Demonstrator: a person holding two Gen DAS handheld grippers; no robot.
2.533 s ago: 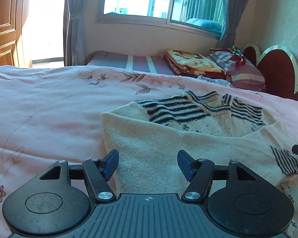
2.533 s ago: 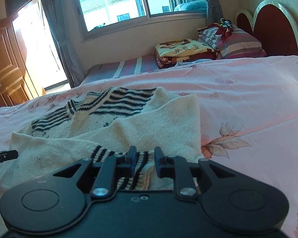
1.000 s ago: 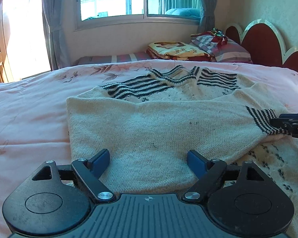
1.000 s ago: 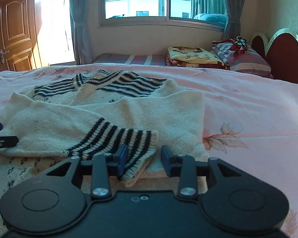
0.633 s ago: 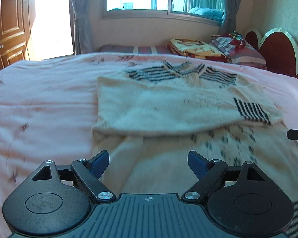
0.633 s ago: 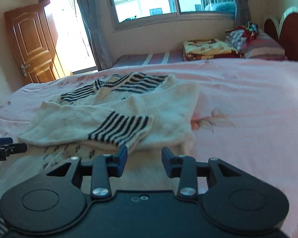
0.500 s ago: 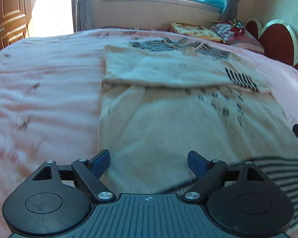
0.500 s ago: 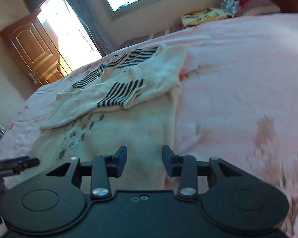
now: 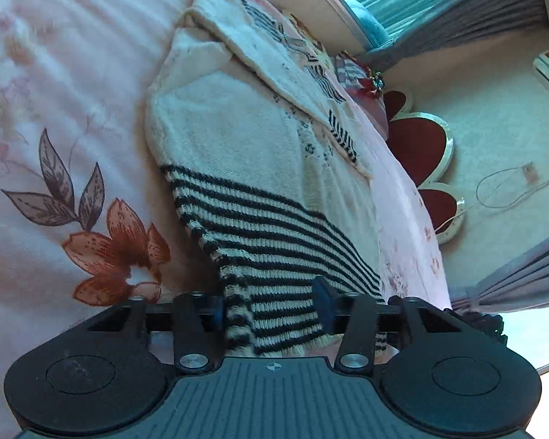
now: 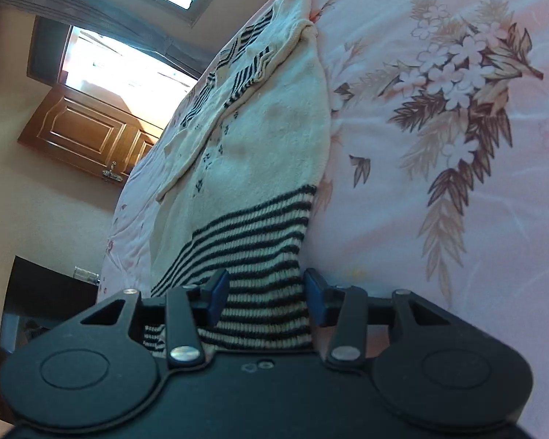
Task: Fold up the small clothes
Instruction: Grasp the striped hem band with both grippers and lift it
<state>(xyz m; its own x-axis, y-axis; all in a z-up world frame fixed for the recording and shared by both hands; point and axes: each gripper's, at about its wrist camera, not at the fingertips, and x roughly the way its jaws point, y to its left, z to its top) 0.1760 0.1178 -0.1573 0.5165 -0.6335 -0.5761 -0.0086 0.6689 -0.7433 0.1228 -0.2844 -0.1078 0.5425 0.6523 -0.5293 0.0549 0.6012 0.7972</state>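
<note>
Both grippers have pulled back from the folded sleeves to the striped hem [image 9: 274,241] and rolled sideways. Left gripper [image 9: 271,307] has just been closing, hem bunched between its pads; right gripper [image 10: 263,292] straddles the hem's other corner, and I can't tell if it's clamped. Sweater [image 10: 274,128] lies flat on the pink bedspread [image 10: 439,146], sleeves already folded across the chest (bottom-up fold not yet done, likely next)
</note>
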